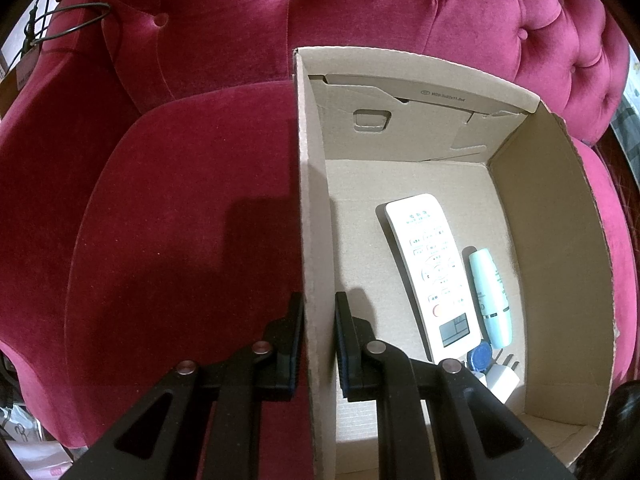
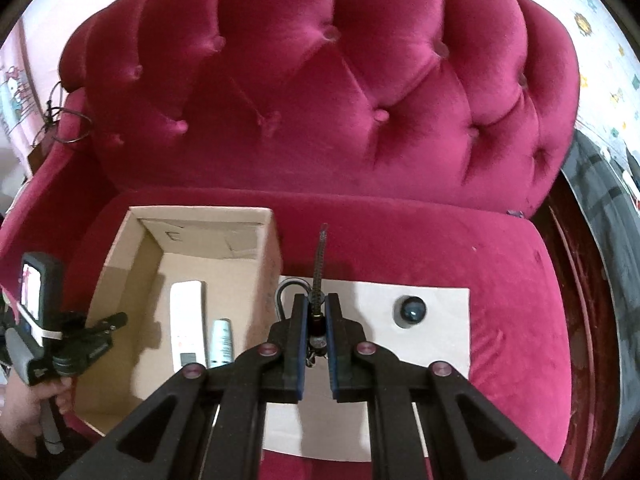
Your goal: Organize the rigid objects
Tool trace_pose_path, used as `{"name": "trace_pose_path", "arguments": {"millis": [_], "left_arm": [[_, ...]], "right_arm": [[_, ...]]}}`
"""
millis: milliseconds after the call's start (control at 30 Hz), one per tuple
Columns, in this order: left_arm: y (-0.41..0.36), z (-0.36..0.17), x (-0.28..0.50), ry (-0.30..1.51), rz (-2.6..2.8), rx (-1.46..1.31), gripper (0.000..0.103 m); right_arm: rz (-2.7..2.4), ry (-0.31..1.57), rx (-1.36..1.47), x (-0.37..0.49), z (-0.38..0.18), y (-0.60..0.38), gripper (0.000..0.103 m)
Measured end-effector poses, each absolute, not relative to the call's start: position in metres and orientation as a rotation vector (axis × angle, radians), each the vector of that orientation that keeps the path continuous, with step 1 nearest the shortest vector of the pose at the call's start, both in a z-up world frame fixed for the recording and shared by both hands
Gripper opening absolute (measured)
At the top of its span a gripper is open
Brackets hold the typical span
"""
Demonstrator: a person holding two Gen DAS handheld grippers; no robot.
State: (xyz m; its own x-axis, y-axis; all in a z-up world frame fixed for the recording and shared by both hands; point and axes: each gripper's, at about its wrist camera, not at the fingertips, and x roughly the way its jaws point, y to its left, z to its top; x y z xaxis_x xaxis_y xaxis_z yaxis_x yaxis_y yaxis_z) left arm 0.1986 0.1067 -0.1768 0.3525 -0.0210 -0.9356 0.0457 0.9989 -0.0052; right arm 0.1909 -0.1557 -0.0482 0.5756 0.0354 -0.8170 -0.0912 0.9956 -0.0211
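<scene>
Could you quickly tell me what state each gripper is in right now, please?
Left gripper: closed on the side wall of the cardboard box.
Right gripper: closed on a thin dark tool with a spring-like shaft, held above the white sheet.

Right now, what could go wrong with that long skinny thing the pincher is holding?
The right gripper pinches only the lower end of the thin rod, so it might swing or slip out on the way to the cardboard box. A dark cable loop beside it could snag. The left gripper clamps the box wall, so a bump may tip it.
</scene>
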Motion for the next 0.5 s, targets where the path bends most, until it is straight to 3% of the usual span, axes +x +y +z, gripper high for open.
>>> {"name": "trace_pose_path", "arguments": {"millis": [500], "left_arm": [[0.108, -0.177, 0.199, 1.210, -0.043, 0.023, 0.015]], "right_arm": [[0.195, 0.943, -0.074, 0.195, -0.048, -0.100, 0.007]]}}
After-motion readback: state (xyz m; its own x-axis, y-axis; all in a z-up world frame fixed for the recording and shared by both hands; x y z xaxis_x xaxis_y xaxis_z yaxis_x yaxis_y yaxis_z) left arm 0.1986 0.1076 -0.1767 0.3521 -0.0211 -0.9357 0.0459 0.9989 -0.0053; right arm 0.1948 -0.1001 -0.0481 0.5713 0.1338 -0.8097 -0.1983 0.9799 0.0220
